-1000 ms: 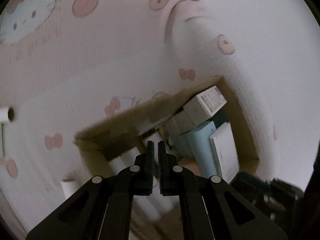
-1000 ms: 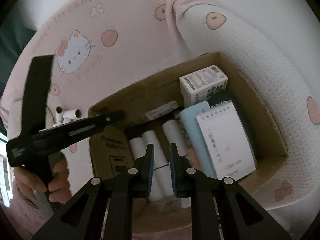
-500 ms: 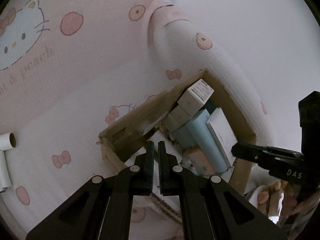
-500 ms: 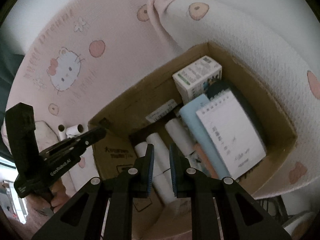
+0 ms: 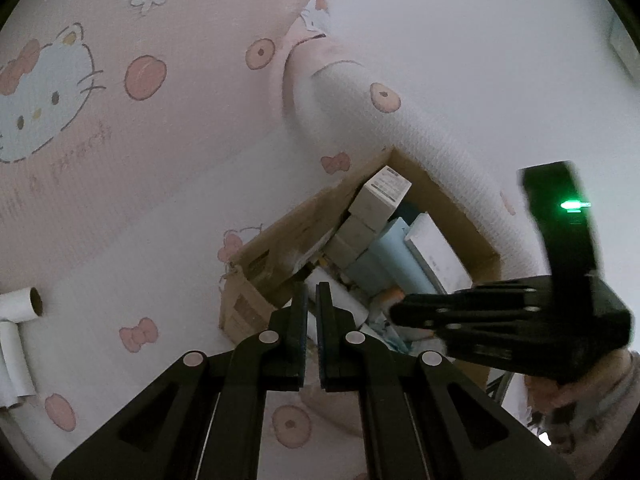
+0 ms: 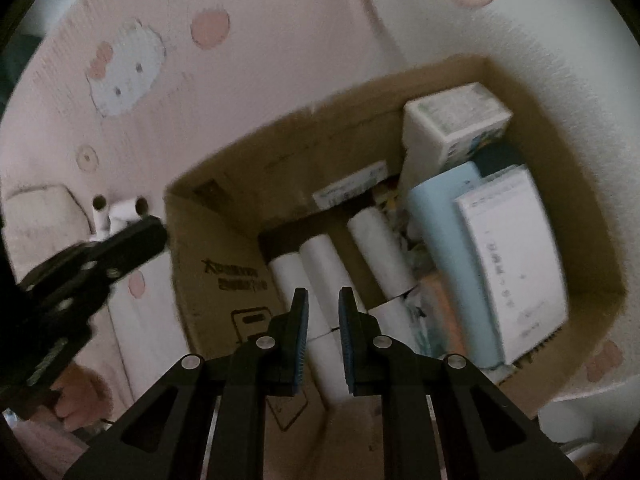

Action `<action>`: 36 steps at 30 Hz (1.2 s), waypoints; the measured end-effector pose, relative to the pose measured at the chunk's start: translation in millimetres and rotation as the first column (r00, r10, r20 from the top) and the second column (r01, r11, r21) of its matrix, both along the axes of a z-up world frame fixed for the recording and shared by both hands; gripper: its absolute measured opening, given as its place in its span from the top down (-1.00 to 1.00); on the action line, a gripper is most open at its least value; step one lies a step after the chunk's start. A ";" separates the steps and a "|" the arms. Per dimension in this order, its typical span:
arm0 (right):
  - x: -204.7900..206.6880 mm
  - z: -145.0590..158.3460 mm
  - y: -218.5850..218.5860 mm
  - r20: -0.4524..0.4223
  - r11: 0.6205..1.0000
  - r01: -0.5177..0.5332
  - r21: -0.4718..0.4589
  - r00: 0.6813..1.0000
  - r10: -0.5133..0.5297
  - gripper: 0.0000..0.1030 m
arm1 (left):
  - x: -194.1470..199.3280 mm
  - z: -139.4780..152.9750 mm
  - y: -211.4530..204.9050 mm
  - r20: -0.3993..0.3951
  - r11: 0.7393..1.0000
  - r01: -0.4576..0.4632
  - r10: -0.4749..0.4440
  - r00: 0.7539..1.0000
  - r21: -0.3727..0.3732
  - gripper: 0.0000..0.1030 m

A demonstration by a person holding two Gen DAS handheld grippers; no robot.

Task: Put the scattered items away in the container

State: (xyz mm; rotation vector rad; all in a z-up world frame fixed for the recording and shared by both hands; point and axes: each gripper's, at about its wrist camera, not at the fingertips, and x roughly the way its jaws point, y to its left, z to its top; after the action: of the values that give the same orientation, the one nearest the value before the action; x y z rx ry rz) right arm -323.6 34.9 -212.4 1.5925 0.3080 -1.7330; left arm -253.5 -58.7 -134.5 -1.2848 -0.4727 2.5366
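Note:
A brown cardboard box (image 6: pixel 224 216) sits on a pink cartoon-cat bedsheet and holds white paper rolls (image 6: pixel 320 264), a white carton (image 6: pixel 452 120), a light blue book (image 6: pixel 444 232) and a white notepad (image 6: pixel 512 256). The box also shows in the left wrist view (image 5: pixel 256 264). My right gripper (image 6: pixel 323 308) hovers over the box's near wall, jaws nearly closed and empty. My left gripper (image 5: pixel 311 300) is shut and empty, left of the box. Two white paper tubes (image 5: pixel 16 320) lie on the sheet at far left; they also show in the right wrist view (image 6: pixel 120 210).
A rolled white blanket (image 5: pixel 432 148) curves behind the box. The right gripper's body (image 5: pixel 520 320) with a green light crosses the left wrist view at right. The left gripper (image 6: pixel 80 268) shows at the left of the right wrist view.
My left gripper has pulled back and left from the box, bringing the loose tubes more into view. My right gripper has moved closer over the box. Both stay empty.

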 end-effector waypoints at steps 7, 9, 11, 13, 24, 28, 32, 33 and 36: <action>-2.4 -39.3 -20.3 0.063 0.997 -0.052 0.055 0.997 0.049 0.77 | 12.2 -2.5 -11.3 -0.034 1.000 -0.019 0.019 0.999 0.002 0.92; -8.7 -54.6 -26.0 0.067 0.993 -0.048 0.105 0.997 0.042 0.77 | 12.8 -4.1 -11.1 -0.032 1.000 -0.023 0.023 0.999 0.005 0.92; -16.6 -71.4 -32.4 0.080 0.985 -0.045 0.165 0.996 0.032 0.77 | 11.6 -6.9 -10.6 -0.021 1.000 -0.025 0.025 0.999 0.011 0.92; -22.0 -80.5 -39.7 0.056 0.975 -0.059 0.212 0.997 0.048 0.77 | 9.9 -9.1 -9.7 -0.015 1.000 -0.026 0.026 1.000 0.008 0.92; -35.1 -102.1 -72.2 -0.035 0.954 -0.106 0.281 0.992 0.120 0.70 | 6.8 -13.8 -22.8 -0.045 0.996 -0.057 0.060 0.997 0.071 0.92; -21.2 -96.3 -82.4 -0.267 0.865 -0.157 0.477 0.911 0.313 0.80 | 8.6 -11.3 -24.1 -0.061 0.997 -0.037 0.041 0.997 0.072 0.92; -20.6 -90.9 -81.8 -0.284 0.853 -0.221 0.473 0.878 0.385 0.80 | 11.8 -10.4 -27.9 -0.070 0.993 -0.034 0.042 0.997 0.110 0.92; -17.4 -87.7 -79.6 -0.291 0.862 -0.247 0.442 0.870 0.399 0.80 | 12.7 -10.4 -30.0 -0.069 0.992 -0.034 0.043 0.997 0.123 0.92; -2.7 -88.7 -71.7 -0.300 0.841 -0.299 0.451 0.837 0.458 0.80 | 15.6 -9.6 -37.2 -0.079 0.989 -0.034 0.046 0.996 0.140 0.92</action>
State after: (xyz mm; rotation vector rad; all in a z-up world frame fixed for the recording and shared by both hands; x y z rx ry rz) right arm -326.3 -36.7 -301.1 1.2906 1.1633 -1.7203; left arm -237.9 -95.9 -144.0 -1.1276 -0.6509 2.5275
